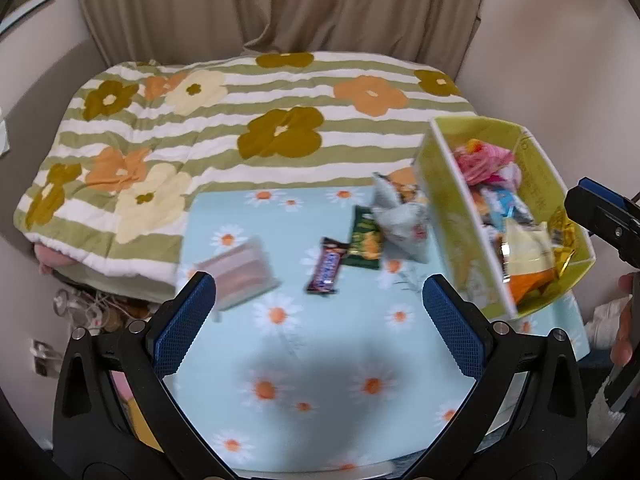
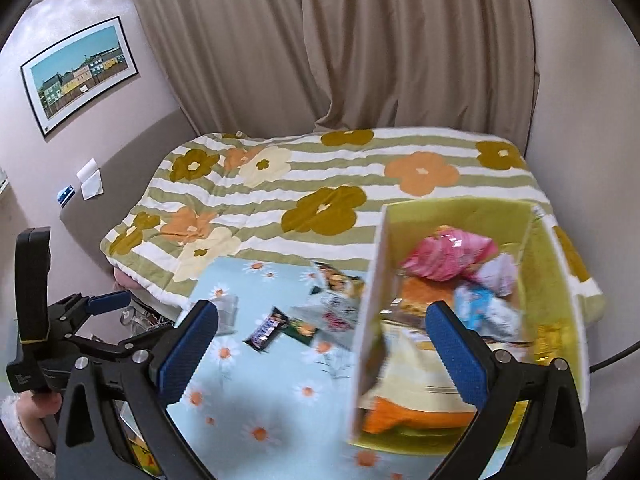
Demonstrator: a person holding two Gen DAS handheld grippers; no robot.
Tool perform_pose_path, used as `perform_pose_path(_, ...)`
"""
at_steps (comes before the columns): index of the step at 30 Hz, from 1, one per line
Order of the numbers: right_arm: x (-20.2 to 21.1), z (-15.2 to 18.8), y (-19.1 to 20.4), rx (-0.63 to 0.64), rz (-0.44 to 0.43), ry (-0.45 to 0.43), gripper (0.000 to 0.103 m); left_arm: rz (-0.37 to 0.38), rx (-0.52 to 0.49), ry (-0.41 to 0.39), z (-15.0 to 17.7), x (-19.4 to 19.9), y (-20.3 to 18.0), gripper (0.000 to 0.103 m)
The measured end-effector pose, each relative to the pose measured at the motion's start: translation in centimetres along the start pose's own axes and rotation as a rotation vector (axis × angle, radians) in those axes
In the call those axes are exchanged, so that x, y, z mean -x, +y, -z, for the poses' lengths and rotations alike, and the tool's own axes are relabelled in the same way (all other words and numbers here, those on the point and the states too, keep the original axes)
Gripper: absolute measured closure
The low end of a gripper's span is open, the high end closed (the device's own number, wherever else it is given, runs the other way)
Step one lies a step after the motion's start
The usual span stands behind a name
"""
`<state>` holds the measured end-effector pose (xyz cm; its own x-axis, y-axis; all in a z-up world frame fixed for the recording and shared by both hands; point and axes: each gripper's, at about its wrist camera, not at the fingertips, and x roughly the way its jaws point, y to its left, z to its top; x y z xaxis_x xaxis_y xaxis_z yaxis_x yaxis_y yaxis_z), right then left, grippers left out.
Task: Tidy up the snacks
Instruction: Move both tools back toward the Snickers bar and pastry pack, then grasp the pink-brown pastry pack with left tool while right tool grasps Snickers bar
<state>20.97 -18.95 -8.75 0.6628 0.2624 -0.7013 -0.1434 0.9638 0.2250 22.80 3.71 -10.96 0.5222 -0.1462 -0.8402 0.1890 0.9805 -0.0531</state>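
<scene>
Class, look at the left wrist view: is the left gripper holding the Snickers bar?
No. The Snickers bar lies on the daisy cloth, beyond the open, empty left gripper.

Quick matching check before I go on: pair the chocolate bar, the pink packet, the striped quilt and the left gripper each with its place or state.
1 chocolate bar
2 pink packet
3 striped quilt
4 left gripper

A inside the yellow box
B open, holding nothing
C loose on the daisy cloth
D behind the cloth, over the bed

Pairs: 1-C, 2-A, 3-D, 4-B
</scene>
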Motion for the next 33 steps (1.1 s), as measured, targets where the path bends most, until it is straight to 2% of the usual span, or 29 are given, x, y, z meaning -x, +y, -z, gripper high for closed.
perform_pose_path(6, -3.7, -0.2, 3.9, -0.036, 0.028, 0.031, 0.000, 0.030, -0.010, 0.028, -0.6, -1.5, 5.6, 0.000)
perform_pose_path(11, -7.1, 0.5, 6.2, -0.087, 0.074, 0.066, 0.000, 0.083, -0.068, 0.078, -1.1, -4.3, 8.9, 0.000)
perform_pose_path(16, -10.5, 1.9, 7.2, -0.153, 0.115, 0.112, 0.000, 0.134, -0.167, 0.146, -1.0, -8.1, 10.4, 0.000)
perform_pose_path(24, -16.9, 5.3, 7.0, -0.205, 0.182, 0.245, 0.000, 0.181, -0.342, 0.268, 0.4, -15.6, 10.6, 0.000)
perform_pose_path(28, -19.6, 6.7, 7.2, -0.205, 0.217, 0.265, 0.009, 0.195, -0.407, 0.297, 1.1, -18.4, 10.3, 0.000)
perform_pose_path(33, -22.1, 8.3, 7.6, -0.217, 0.229, 0.270, 0.024, 0.186, -0.479, 0.292, 1.8, -20.4, 10.0, 0.000)
